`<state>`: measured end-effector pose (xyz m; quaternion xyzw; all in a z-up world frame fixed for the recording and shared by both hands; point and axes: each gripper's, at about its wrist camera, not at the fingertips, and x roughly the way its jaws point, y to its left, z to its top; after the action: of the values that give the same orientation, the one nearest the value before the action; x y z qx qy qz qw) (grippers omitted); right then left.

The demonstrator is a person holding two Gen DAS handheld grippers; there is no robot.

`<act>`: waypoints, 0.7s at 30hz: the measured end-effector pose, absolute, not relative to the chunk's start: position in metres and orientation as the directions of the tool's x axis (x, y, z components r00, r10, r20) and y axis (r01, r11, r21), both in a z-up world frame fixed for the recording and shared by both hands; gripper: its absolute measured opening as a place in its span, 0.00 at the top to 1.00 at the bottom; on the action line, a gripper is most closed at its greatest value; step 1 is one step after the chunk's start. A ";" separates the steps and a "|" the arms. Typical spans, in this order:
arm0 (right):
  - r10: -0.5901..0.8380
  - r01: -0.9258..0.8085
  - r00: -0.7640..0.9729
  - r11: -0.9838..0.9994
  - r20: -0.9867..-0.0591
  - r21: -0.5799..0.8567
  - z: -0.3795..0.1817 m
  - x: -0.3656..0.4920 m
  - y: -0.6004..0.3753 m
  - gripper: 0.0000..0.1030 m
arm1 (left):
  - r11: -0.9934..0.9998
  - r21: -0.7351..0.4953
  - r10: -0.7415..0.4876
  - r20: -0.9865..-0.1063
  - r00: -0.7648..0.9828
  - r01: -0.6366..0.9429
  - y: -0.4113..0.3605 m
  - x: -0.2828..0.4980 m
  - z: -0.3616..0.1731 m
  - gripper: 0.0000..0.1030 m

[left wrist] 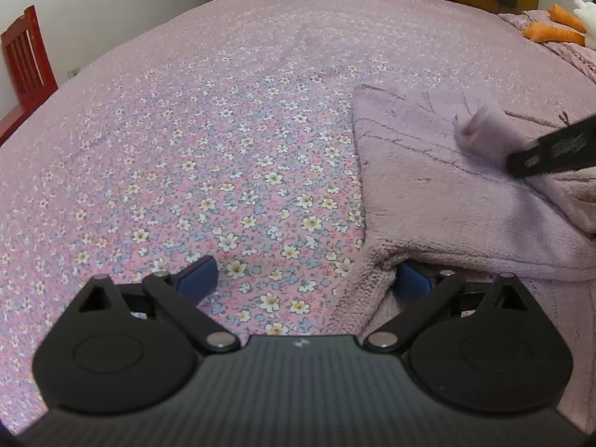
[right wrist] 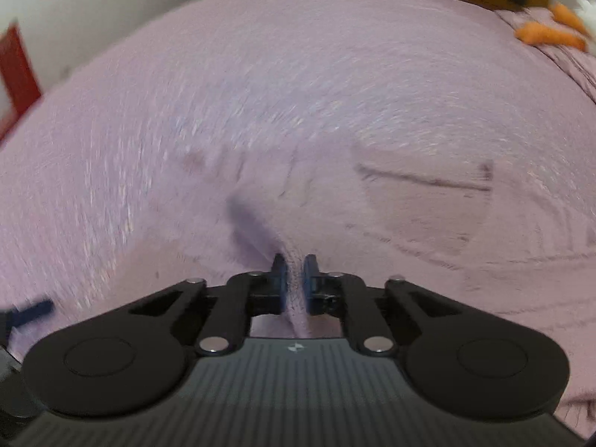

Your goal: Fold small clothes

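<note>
The right gripper is pinched tight on a ridge of the fleecy lilac garment, which lies on the floral bedspread at its right side, probably to lift that part over for a fold. The left gripper stands wide, holding nothing, its right pad tucked under the garment's ribbed hem, likely ready to pin or take that edge.

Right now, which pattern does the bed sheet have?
The bed sheet is pink with small white and blue flowers; the left wrist view shows it best.
</note>
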<state>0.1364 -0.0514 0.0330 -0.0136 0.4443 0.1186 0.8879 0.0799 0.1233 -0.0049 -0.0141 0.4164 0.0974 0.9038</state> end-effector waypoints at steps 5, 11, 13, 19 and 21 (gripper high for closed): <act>0.183 -0.121 0.666 0.983 -0.723 0.138 0.065 0.125 -0.111 0.92 | 0.981 0.056 0.162 -0.755 0.636 -0.184 0.123 0.081 -0.005 0.02; 0.108 0.011 0.752 0.984 -0.651 0.176 0.074 0.089 -0.199 0.92 | 0.981 0.055 0.162 -0.756 0.634 -0.186 0.124 0.080 -0.005 0.02; 0.066 0.066 0.754 0.982 -0.654 0.176 0.059 0.076 -0.225 0.92 | 0.981 0.053 0.161 -0.758 0.632 -0.186 0.124 0.080 -0.005 0.02; 0.066 0.192 0.680 0.945 -0.730 0.264 -0.002 0.049 -0.276 0.85 | 0.980 0.061 0.166 -0.765 0.622 -0.187 0.123 0.083 -0.005 0.01; 0.086 0.192 0.713 0.931 -0.696 0.312 -0.007 0.036 -0.284 0.75 | 0.982 0.064 0.160 -0.770 0.618 -0.175 0.124 0.083 -0.004 0.01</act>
<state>0.0356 -0.2836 -0.0071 0.1840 0.3780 -0.0291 0.9069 0.0828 0.1241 -0.0037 -0.0090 0.4270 0.0933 0.8994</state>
